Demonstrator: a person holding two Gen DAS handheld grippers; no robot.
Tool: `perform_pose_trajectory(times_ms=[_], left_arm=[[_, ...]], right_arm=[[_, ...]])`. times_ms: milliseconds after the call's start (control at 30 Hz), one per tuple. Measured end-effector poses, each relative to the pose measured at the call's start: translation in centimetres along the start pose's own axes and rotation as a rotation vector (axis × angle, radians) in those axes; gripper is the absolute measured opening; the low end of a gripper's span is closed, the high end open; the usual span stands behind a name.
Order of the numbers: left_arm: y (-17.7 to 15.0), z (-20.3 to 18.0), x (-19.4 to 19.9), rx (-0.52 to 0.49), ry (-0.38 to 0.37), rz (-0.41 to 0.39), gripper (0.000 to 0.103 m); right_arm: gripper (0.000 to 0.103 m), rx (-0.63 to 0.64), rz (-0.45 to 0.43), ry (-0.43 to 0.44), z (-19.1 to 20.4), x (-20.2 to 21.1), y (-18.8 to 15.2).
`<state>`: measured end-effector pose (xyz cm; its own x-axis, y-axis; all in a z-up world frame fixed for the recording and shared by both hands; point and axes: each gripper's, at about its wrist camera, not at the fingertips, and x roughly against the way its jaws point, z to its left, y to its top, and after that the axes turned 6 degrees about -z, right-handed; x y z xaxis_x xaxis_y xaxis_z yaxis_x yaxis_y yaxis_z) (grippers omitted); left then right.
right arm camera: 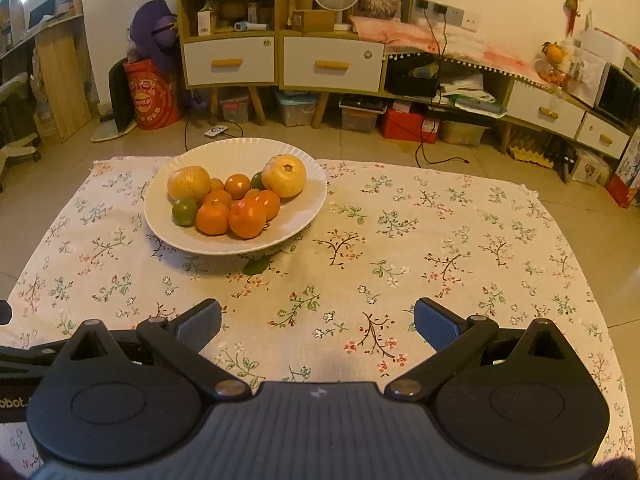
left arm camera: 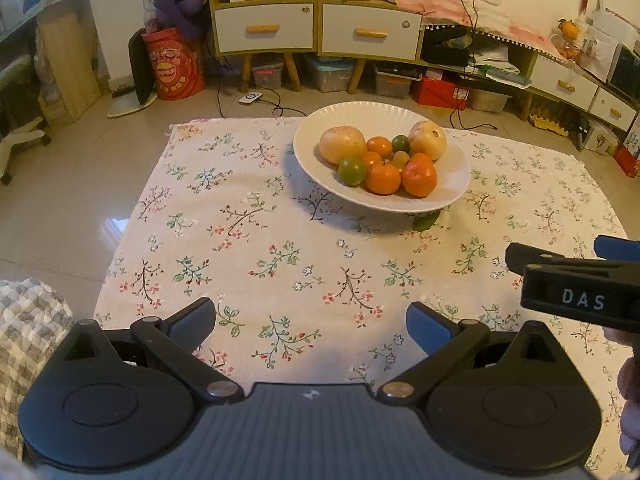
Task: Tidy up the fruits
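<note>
**Fruits heaped in the bowl, one green straggler tucked at its base**

Fruits fill the white bowl [right arm camera: 236,242], which sits toward the far left part of the cloth [right arm camera: 440,240] as my right camera sees it, closer to the far edge than to me. Biggest are two pale yellow fruits [right arm camera: 189,183], one at the left of the pile and one at the back right [right arm camera: 285,175]. In front of them I count a cluster of oranges [right arm camera: 247,217], with a lime [right arm camera: 184,211] against the left side and another green one half hidden behind. A small green fruit [left arm camera: 425,222] lies on the cloth just beside the bowl's near rim, partly under its overhang.

My left gripper [left arm camera: 312,322] hangs spread wide over the near edge with nothing between the pads; my right gripper [right arm camera: 318,322] is likewise released and empty, level with it.

My worry is that straggler. I judge it the likely next pick, and it sits so close under the rim that a finger coming in low could knock the bowl, tip it or set the heap rolling. The oranges are stacked loosely, so a jolt might spill one onto the cloth and off the edge. The fruit is round and small, so a poorly centred squeeze may squirt it away.
</note>
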<state>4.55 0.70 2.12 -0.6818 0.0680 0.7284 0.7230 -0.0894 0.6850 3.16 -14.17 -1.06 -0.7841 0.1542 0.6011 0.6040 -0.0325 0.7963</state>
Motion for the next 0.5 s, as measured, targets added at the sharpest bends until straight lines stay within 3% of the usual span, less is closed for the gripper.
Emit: perform_pose_trajectory(times_ms=[500], left_arm=[[0.14, 0.24, 0.66, 0.008, -0.002, -0.008, 0.088]], right_arm=[[0.103, 0.007, -0.007, -0.004, 0.36, 0.34, 0.06]])
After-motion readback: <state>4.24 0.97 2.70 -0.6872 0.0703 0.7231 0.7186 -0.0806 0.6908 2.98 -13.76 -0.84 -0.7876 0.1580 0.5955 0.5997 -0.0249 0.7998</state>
